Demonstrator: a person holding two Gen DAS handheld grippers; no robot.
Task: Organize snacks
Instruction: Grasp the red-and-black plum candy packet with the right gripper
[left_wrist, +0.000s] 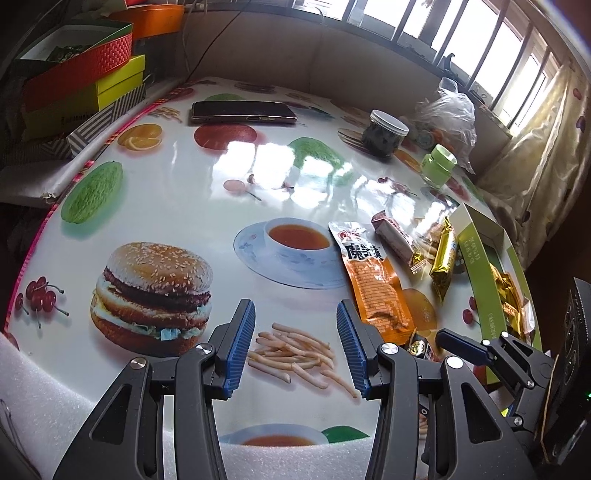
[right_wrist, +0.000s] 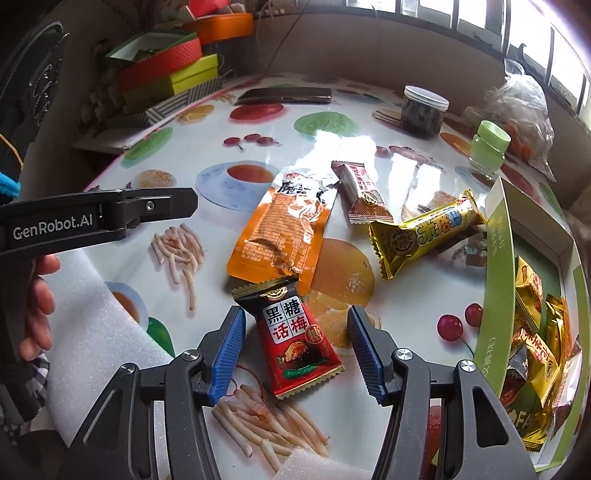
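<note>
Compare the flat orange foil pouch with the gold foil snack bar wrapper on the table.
The flat orange foil pouch lies thin against the table; the gold foil snack bar wrapper is plump and rounded. The pouch has a silver top with black characters; the gold wrapper has blue and orange lettering. The gold wrapper's end touches the green box; the pouch lies apart from it. Both are sealed.

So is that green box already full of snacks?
Partly filled: several gold and orange packets lie in the green box, with bare floor showing.
</note>
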